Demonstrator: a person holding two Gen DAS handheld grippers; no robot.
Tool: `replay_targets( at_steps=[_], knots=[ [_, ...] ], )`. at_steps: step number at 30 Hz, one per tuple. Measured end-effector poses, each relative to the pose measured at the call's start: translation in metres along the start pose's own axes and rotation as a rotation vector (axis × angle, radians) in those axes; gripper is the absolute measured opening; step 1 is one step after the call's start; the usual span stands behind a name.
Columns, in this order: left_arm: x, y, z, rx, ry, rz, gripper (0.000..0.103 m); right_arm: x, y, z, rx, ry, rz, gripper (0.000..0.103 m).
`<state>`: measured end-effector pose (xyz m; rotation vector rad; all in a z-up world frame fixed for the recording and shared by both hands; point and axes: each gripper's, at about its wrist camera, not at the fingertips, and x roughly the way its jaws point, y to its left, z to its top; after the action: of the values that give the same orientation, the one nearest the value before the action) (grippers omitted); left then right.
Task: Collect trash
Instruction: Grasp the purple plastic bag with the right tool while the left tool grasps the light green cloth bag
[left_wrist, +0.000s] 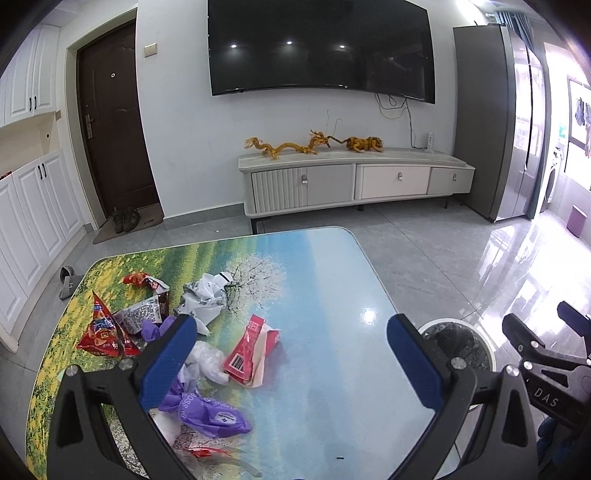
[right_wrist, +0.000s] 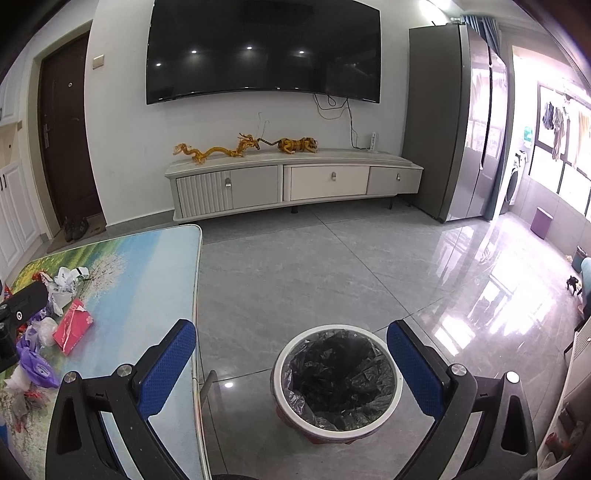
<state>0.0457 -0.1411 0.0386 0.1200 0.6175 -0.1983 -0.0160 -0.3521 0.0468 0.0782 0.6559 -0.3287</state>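
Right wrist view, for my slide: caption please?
Open right hand-held gripper above the lined trash bin beside the littered table.

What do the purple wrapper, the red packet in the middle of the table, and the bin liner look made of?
Purple wrapper: thin plastic film, by its soft crumpled folds and slight sheen. Red packet: probably paper or paper-backed film; it holds flat creased panels, with a printed barcode. Bin liner: thin black plastic, glossy and wrinkled, draped inside the white-rimmed bin.
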Motion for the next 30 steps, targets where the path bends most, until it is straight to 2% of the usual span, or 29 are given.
replay_targets(
  at_steps=[7,11,16,20,23,25,30],
  knots=[
    [0.004,0.0,-0.005,0.005,0.02,-0.037,0.103,0.001,0.008,0.0,-0.023,0.016,0.014,0.103],
    [0.0,0.017,-0.009,0.023,0.026,-0.03,0.103,-0.002,0.019,0.0,-0.04,0.035,0.04,0.103],
    [-0.013,0.082,-0.023,-0.035,0.031,0.005,0.103,-0.009,0.042,-0.003,-0.102,0.077,0.118,0.103],
    [-0.024,0.154,-0.045,-0.098,0.059,0.07,0.103,-0.012,0.067,-0.008,-0.13,0.129,0.234,0.102],
    [-0.029,0.201,-0.067,-0.163,0.099,0.097,0.103,-0.01,0.088,-0.011,-0.131,0.186,0.35,0.091],
    [-0.027,0.225,-0.082,-0.222,0.137,0.082,0.103,-0.007,0.102,-0.013,-0.117,0.226,0.424,0.086],
    [-0.017,0.247,-0.103,-0.313,0.188,0.044,0.097,-0.002,0.148,-0.016,-0.179,0.28,0.543,0.062]
  ],
)
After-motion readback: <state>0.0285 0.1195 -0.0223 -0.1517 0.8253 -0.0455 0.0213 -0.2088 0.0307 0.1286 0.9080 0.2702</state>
